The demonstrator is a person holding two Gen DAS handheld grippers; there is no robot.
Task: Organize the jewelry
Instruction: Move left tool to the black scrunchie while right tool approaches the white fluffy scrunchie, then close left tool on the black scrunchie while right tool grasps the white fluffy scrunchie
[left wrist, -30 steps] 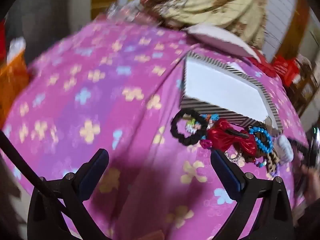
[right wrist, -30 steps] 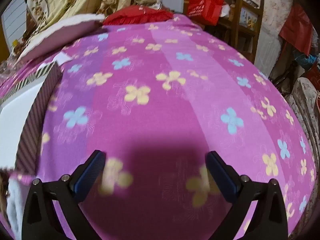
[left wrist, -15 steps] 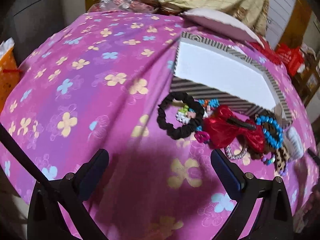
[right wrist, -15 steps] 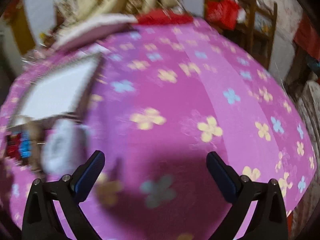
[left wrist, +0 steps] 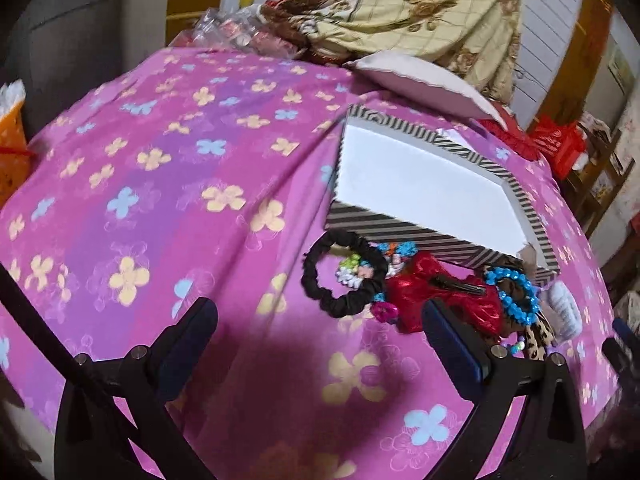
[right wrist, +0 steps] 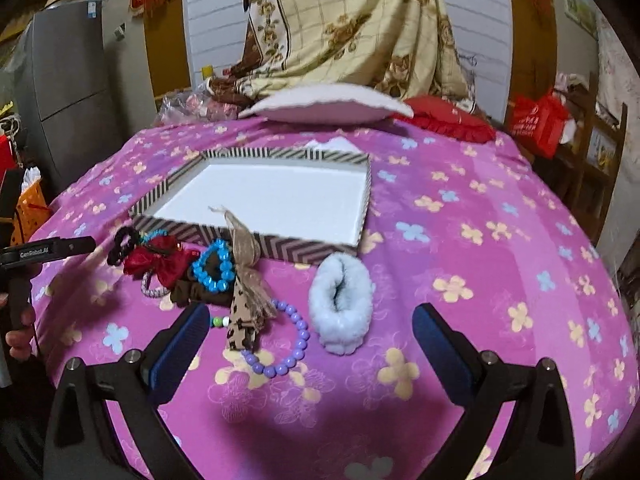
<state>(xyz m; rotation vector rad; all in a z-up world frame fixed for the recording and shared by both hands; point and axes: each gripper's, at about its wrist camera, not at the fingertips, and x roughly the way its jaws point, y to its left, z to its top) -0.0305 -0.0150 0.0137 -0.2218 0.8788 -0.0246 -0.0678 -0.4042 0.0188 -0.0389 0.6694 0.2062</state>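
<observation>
On the pink flowered cloth [right wrist: 480, 208], the striped box [right wrist: 256, 240] with white inside is the landmark. To the right of the box the cloth is free up to its far edge, and to the left of the box, in the left wrist view, it is also free. Just in front of the box lies the jewelry: a black scrunchie [left wrist: 344, 276], a red bow [right wrist: 160, 262], a blue bead bracelet [right wrist: 214, 268], a leopard ribbon [right wrist: 242, 316], a purple bead bracelet [right wrist: 288, 344] and a fluffy white band [right wrist: 344, 304]. The ribbon leans over the near wall of the box. The left gripper [left wrist: 320, 344] and the right gripper [right wrist: 310, 340] hover before the pile, jaws spread wide, holding nothing.
</observation>
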